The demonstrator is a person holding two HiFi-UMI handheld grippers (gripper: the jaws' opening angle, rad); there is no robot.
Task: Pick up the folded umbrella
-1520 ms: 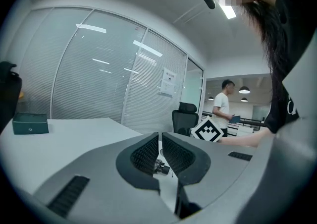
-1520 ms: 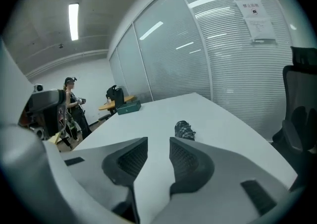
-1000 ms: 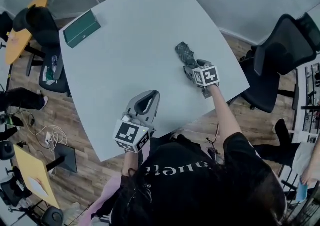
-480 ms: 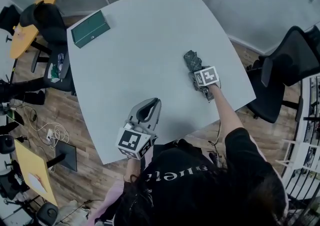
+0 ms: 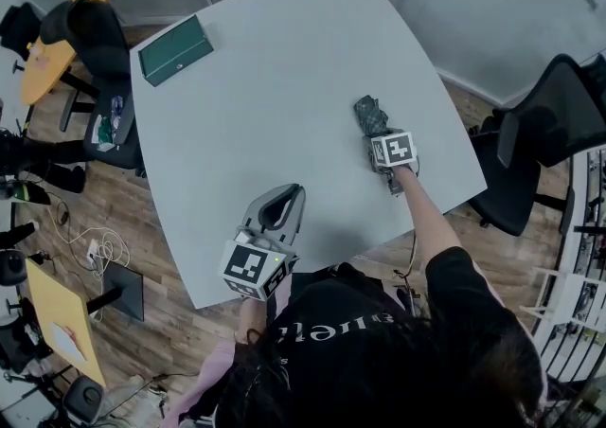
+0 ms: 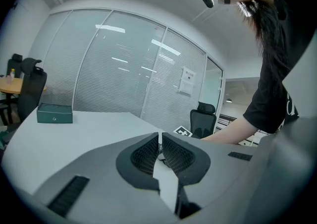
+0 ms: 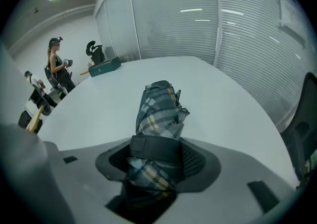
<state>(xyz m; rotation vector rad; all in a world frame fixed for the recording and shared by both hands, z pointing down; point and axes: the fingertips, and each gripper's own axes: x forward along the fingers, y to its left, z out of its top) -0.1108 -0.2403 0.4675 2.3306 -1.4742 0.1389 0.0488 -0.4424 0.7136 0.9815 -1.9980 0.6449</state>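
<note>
The folded umbrella, a dark plaid bundle with a black strap, lies on the pale grey table near its right edge. My right gripper points steeply down over the umbrella's near end. In the right gripper view the umbrella fills the gap between the jaws of the right gripper, which have just been closing and press on its cloth. My left gripper hovers at the table's near edge, far from the umbrella. In its own view the left gripper is shut with nothing in it.
A green box sits at the table's far left corner. A black office chair stands to the right of the table, another chair to the left. A person stands beyond the table. Cables lie on the wooden floor at the left.
The right gripper has come down over the umbrella's near end and now has it between its jaws. The left gripper has hardly moved. The head view has shifted a little.
</note>
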